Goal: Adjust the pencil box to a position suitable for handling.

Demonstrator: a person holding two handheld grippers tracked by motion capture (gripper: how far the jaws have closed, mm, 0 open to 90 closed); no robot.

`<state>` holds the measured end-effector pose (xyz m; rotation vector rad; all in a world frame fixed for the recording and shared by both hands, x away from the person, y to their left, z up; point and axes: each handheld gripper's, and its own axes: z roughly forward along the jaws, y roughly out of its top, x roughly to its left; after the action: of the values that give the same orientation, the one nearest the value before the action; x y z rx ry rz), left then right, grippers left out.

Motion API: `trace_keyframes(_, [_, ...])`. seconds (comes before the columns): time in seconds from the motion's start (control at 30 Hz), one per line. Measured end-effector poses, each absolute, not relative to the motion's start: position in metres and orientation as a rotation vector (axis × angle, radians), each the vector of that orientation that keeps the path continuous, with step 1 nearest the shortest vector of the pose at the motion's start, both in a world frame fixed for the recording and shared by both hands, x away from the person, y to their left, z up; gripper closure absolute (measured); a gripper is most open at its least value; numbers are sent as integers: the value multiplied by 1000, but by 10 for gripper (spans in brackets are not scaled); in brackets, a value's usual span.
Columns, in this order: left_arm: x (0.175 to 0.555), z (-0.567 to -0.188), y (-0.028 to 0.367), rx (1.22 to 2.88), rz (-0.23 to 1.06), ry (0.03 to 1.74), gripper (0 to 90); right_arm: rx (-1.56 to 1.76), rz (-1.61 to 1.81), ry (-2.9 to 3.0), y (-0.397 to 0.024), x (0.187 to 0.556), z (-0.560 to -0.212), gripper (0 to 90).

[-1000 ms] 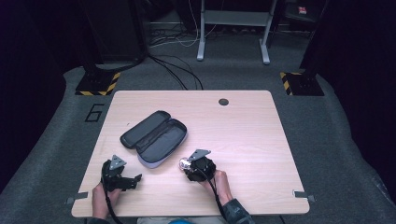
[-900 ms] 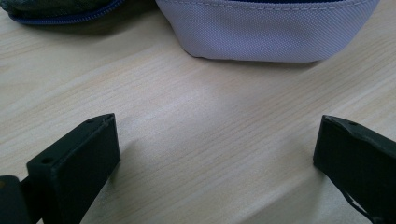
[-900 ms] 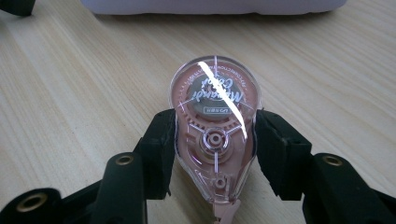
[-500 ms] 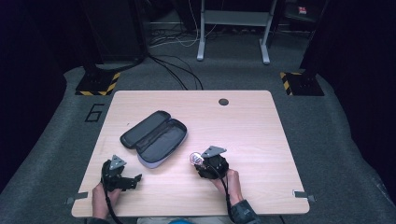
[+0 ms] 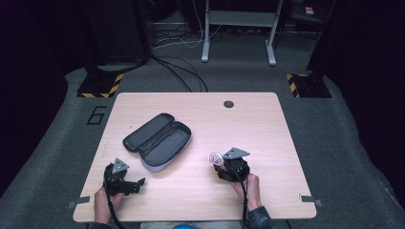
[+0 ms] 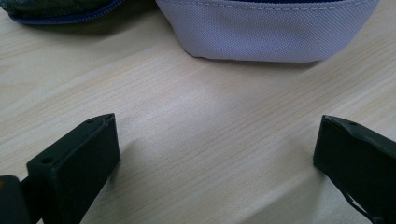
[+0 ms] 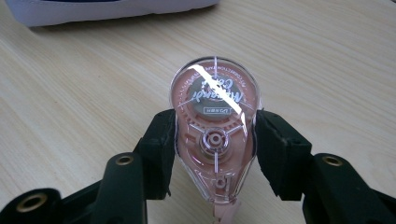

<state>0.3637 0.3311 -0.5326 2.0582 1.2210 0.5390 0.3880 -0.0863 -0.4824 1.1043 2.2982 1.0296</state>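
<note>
Open case on the worktop, tape roller pinched in the right tool.

The case lies unzipped and spread flat on the worktop, left of centre; both dark-lined halves look bare inside (the high view is too small to be sure). The right tool pinches a clear pink tape roller by its sides, near the front edge, well apart from the case. The left tool is spread wide, its light grey end just ahead.

Bare wood lay between the wide-parted left gripper jaws; ahead, the open grey fabric zip case blocked passage. The pale wooden table beyond offered free room.
</note>
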Motion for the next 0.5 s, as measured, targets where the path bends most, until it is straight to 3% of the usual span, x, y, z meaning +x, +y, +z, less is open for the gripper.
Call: trace_keyframes(0.5, [364, -533, 331, 2056, 541, 1221, 2, 1201, 978, 2184, -136, 387, -479, 496])
